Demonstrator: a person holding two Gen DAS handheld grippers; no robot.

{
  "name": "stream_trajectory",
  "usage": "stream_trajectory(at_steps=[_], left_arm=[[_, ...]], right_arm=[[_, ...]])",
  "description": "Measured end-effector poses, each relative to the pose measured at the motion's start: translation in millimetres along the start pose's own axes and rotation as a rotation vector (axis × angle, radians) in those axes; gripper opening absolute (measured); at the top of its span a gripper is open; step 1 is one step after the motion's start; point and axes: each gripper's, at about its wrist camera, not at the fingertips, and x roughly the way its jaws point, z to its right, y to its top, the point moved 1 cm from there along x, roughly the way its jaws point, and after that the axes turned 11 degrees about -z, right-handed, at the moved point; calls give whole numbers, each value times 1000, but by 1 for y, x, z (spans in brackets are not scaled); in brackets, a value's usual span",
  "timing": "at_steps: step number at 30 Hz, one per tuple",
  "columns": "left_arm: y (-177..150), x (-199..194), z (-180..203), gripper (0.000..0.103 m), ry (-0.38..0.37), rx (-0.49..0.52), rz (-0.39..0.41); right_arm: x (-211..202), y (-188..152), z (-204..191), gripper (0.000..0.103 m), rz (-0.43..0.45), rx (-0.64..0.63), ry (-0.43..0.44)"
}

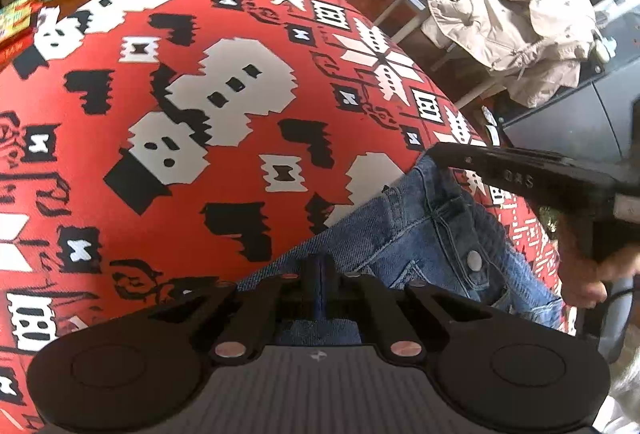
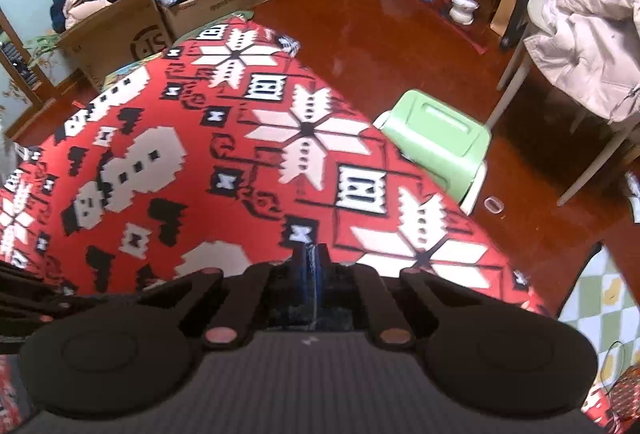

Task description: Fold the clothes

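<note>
A pair of blue jeans (image 1: 420,234) lies bunched at the near right edge of a red cloth (image 1: 240,46) with white and black patterns. The waistband and its metal button face up. My left gripper (image 1: 319,266) is shut on a fold of the denim at the near edge. In the left wrist view my right gripper (image 1: 438,152) comes in from the right, its tip at the waistband and a hand behind it. The right wrist view shows that gripper (image 2: 311,254) shut on a thin strip of blue denim (image 2: 310,286) above the red cloth (image 2: 200,154).
A green plastic stool (image 2: 436,142) stands on the red-brown floor just past the cloth's right edge. A beige jacket (image 1: 512,30) hangs over a chair at the right. Cardboard boxes (image 2: 120,26) with clothes stand at the far left. Two small pots (image 2: 464,10) sit on the floor behind.
</note>
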Motion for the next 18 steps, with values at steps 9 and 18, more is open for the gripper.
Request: stream_trajectory(at_steps=[9, 18], left_arm=[[3, -5, 5, 2, 46, 0, 3], [22, 3, 41, 2, -41, 85, 29]], right_arm=[[-10, -3, 1, 9, 41, 15, -46], [-26, -12, -5, 1, -8, -28, 67]])
